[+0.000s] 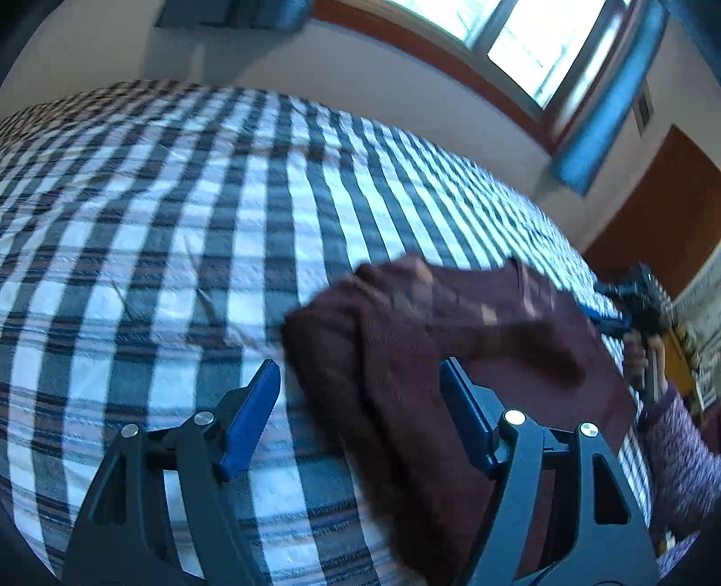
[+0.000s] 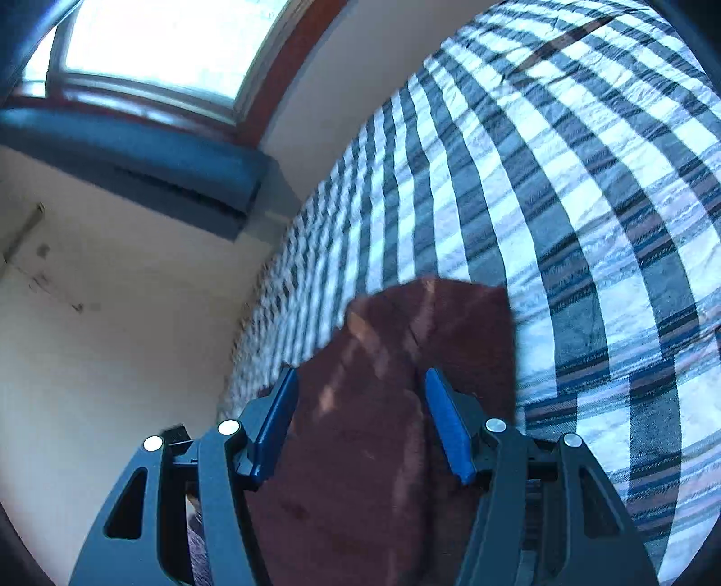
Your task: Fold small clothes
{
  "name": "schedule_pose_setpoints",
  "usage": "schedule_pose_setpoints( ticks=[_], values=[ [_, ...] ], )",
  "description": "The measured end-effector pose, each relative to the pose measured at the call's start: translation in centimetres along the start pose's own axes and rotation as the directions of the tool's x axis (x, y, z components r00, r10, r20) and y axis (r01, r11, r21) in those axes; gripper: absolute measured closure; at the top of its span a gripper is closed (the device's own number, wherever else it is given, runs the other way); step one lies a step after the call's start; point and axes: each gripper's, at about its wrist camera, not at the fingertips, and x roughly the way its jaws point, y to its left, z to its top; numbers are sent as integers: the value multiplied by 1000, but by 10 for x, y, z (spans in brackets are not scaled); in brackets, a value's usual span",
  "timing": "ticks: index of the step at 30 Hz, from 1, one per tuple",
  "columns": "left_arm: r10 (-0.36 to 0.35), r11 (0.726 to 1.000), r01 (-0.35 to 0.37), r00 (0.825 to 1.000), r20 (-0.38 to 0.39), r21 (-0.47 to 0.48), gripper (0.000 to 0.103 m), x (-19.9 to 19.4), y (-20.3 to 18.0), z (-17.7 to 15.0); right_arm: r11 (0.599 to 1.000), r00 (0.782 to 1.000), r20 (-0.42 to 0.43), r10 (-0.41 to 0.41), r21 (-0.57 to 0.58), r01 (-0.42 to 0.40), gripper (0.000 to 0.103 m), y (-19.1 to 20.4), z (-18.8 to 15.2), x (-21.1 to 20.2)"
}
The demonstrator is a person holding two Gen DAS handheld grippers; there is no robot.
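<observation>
A dark maroon fleecy garment (image 1: 432,342) lies bunched on the checked bed cover (image 1: 180,225), with a fold running along its length. My left gripper (image 1: 358,365) is open just over the garment's left edge; its blue pads stand well apart and press on nothing. In the right wrist view the same garment (image 2: 405,342) stretches out ahead, and my right gripper (image 2: 360,372) is open above it, pads either side of the cloth without pinching it. The right gripper (image 1: 608,318) also shows at the garment's far right corner, held by a hand in a purple sleeve (image 1: 680,455).
The blue, grey and white bed cover (image 2: 563,203) fills most of both views. A pale wall (image 2: 90,338) runs along the bed's edge, with a window (image 2: 157,40) and a blue sill above it. A brown door (image 1: 667,203) stands at the right.
</observation>
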Motion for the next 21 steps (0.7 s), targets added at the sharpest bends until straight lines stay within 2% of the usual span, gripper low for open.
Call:
schedule_pose_setpoints(
  ticks=[4, 9, 12, 14, 16, 19, 21],
  values=[
    [0, 1000, 0, 1000, -6, -9, 30, 9, -5, 1, 999, 1000, -25, -18, -32, 17, 44, 0, -3, 14],
    [-82, 993, 82, 997, -8, -81, 30, 17, -4, 8, 996, 998, -50, -39, -83, 35, 48, 8, -6, 24],
    [-102, 990, 100, 994, -23, -96, 31, 23, -7, 12, 987, 994, -49, -95, -133, 88, 63, 16, -9, 30],
    [-104, 988, 102, 994, -12, -116, 42, 22, -5, 14, 975, 989, -37, -144, -175, 136, 80, 22, -12, 34],
    [-81, 987, 80, 997, -6, -137, 51, 20, -4, 16, 960, 981, -23, -190, -211, 181, 89, 30, -15, 41],
    [-30, 990, 31, 999, 12, -139, 51, 13, -5, 14, 945, 976, 3, -217, -250, 211, 97, 36, -21, 42],
    [-2, 993, 5, 1000, 26, -118, 51, 8, -9, 14, 942, 976, 17, -219, -257, 216, 97, 43, -24, 46]
  ],
)
